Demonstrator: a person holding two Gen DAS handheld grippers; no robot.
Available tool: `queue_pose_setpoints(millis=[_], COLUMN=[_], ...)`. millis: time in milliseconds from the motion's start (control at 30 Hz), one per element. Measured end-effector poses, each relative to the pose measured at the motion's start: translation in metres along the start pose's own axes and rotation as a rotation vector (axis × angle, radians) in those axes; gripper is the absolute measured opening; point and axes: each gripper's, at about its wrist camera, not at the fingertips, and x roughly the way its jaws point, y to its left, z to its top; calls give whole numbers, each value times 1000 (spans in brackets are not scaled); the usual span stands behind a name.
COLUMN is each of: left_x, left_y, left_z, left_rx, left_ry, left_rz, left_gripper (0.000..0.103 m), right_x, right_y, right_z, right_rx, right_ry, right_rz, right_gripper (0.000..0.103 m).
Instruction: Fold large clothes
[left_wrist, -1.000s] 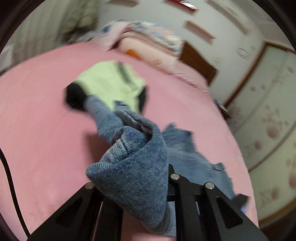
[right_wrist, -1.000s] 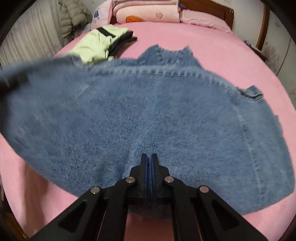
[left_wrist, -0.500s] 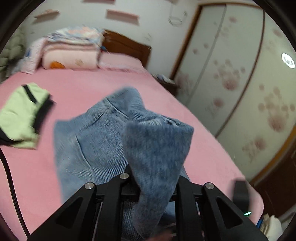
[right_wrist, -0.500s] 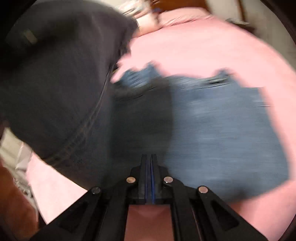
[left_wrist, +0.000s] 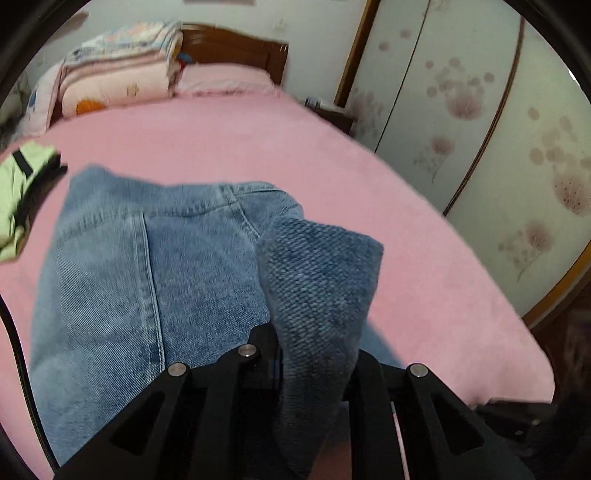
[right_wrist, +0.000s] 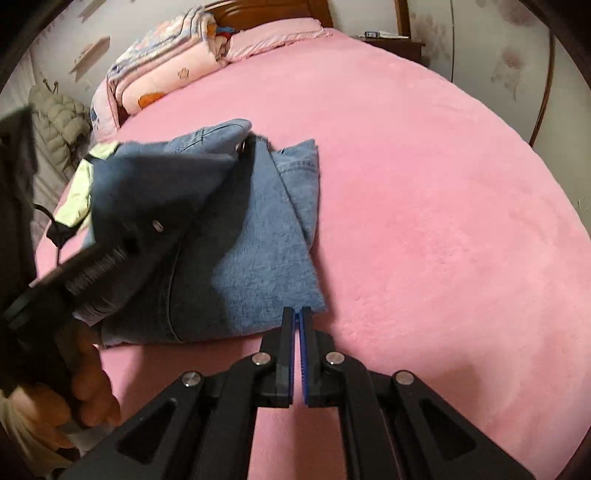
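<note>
Blue jeans (left_wrist: 147, 277) lie folded on the pink bed (left_wrist: 406, 229). My left gripper (left_wrist: 295, 354) is shut on a thick fold of their denim, which stands up between the fingers and hangs over them. In the right wrist view the jeans (right_wrist: 258, 240) lie left of centre, and the left gripper (right_wrist: 155, 221) is a dark blur over them, held by a hand (right_wrist: 85, 387). My right gripper (right_wrist: 297, 314) is shut, its blue pads together. Its tips sit at the near right corner of the jeans, with no cloth visible between the pads.
A light green and black garment (left_wrist: 18, 195) lies left of the jeans. Folded quilts (right_wrist: 162, 70) and a pillow (left_wrist: 225, 77) are stacked at the wooden headboard. Flowered wardrobe doors (left_wrist: 480, 129) and a nightstand (right_wrist: 391, 44) stand right of the bed. A padded jacket (right_wrist: 55, 118) hangs left.
The left gripper has carried its denim fold across the bed and over the rest of the jeans. The wide spread of denim is now a narrower folded stack; the right gripper's tips are at its corner.
</note>
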Motion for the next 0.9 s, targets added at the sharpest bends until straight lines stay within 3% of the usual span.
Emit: queue_pose_setpoints(millis=[133, 300, 367, 400, 433, 500, 600, 667, 733, 800, 867, 900], left_x=[4, 47, 45, 44, 38, 25, -14, -39, -63, -73, -82, -80], left_y=[-32, -50, -52, -53, -51, -45, -26, -14, 12, 43, 66, 82], left_z=[0, -31, -35, -32, -29, -23, -16, -12, -4, 1, -11, -17], left_rx=[66, 168, 200, 204, 193, 150, 91, 63, 18, -38, -108, -147], left_ry=[-4, 149, 151, 154, 175, 188, 167, 142, 99, 85, 100, 128], left_rz=[-38, 56, 49, 34, -9, -60, -96, -69, 4, 109, 175, 216], left_gripper=[10, 16, 19, 29, 50, 73, 73, 73, 76, 79, 79, 79], right_x=[-7, 0, -3, -3, -5, -8, -14, -22, -29, -32, -31, -28], right_y=[-11, -28, -32, -32, -33, -34, -39, -39, -36, -31, -24, -20], right_z=[6, 9, 9, 9, 10, 14, 19, 23, 29, 34, 39, 41], right_rx=[21, 54, 62, 63, 65, 68, 71, 76, 84, 91, 91, 87], right_ry=[-28, -4, -2, 1, 4, 4, -1, -8, -22, -32, -34, -32], right_rz=[-2, -34, -27, -24, -18, -12, 12, 50, 93, 131, 175, 178], right_gripper=[2, 2, 3, 4, 4, 4, 4, 5, 12, 33, 45, 45])
